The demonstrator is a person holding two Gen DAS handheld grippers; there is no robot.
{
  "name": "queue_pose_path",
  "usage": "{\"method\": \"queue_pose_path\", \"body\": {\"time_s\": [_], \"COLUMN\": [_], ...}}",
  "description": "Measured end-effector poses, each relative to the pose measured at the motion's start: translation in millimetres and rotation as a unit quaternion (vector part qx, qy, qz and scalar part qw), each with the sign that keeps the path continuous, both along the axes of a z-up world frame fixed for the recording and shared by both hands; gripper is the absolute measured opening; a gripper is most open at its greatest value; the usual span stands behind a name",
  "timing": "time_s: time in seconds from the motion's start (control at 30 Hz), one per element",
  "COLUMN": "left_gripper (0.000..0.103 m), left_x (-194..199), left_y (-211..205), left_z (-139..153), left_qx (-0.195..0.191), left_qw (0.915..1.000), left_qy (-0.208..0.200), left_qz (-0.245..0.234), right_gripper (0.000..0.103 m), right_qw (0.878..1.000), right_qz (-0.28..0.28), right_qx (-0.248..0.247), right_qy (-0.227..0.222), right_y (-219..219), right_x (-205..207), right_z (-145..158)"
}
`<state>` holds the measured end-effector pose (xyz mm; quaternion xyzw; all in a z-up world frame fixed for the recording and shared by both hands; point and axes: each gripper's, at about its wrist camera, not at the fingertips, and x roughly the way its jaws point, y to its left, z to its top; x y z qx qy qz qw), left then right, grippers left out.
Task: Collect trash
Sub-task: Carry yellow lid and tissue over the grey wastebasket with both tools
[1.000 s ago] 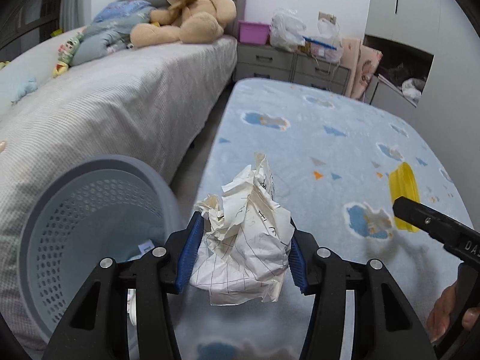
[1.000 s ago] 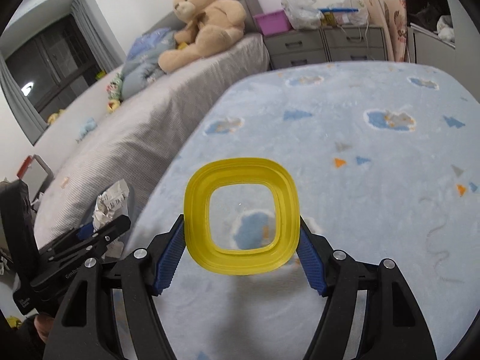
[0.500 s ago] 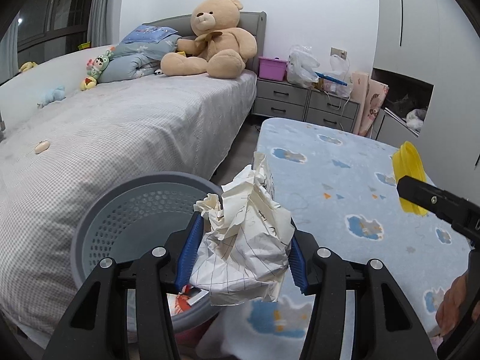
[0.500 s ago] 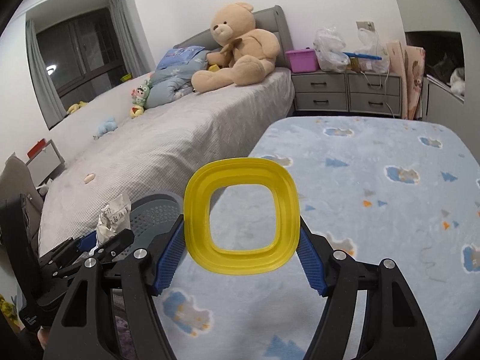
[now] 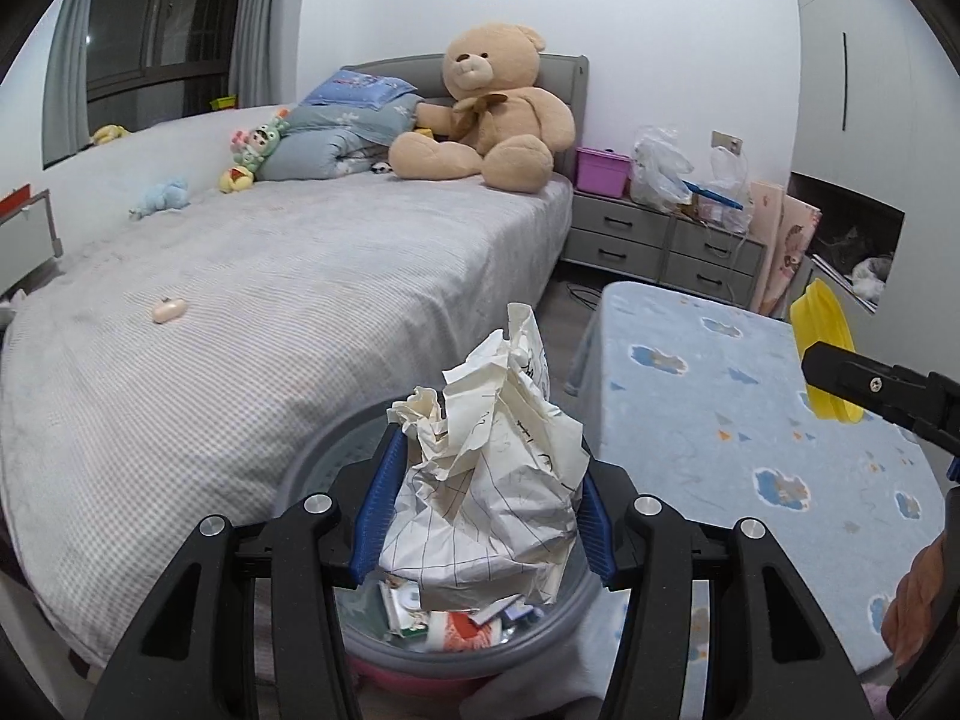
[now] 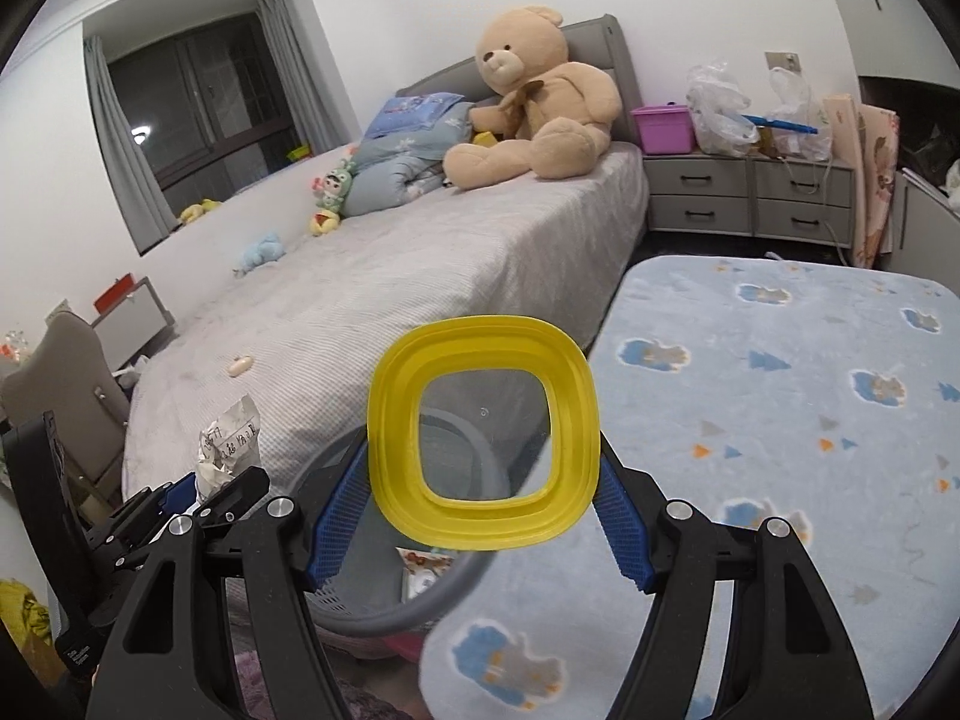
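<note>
Over grey bin | left gripper fingers clamp crumpled paper (lined, scribbled) | right gripper fingers clamp yellow lid

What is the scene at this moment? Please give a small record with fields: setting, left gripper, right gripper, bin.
setting: bedroom, grey bed beside a blue patterned blanket
left gripper: jaws shut on crumpled paper, held over the bin
right gripper: jaws shut on yellow lid with a clear centre
bin: grey, perforated wall, packaging already inside
</note>
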<state>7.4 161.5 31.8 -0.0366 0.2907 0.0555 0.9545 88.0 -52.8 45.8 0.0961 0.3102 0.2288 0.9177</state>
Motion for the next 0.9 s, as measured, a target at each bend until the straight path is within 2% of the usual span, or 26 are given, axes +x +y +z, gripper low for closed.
{"method": "queue_pose_path", "body": {"time_s": [0.23, 0.37, 0.47, 0.7, 0.9], "left_gripper": [0.051, 0.051, 0.051, 0.051, 0.051], "left_x": [10, 22, 36, 71, 84], "left_y": [17, 33, 42, 59, 67], "left_z": [12, 9, 3, -12, -49], "left_qx": [0.021, 0.023, 0.032, 0.044, 0.044], "left_qw": [0.9984, 0.997, 0.9967, 0.9968, 0.9963], "left_qy": [0.013, 0.015, 0.015, 0.017, 0.048], "left_qz": [0.051, 0.073, 0.073, 0.064, 0.055], "right_gripper": [0.068, 0.068, 0.068, 0.068, 0.068], "right_qw": [0.999, 0.999, 0.999, 0.999, 0.998], "right_qz": [0.037, 0.049, 0.049, 0.048, 0.047], "right_qx": [0.008, 0.007, -0.004, 0.015, 0.012], "right_qy": [-0.009, -0.01, -0.011, 0.014, 0.045], "right_y": [32, 53, 70, 94, 96], "right_x": [19, 31, 40, 69, 79], "right_z": [0, -2, -5, -29, -53]}}
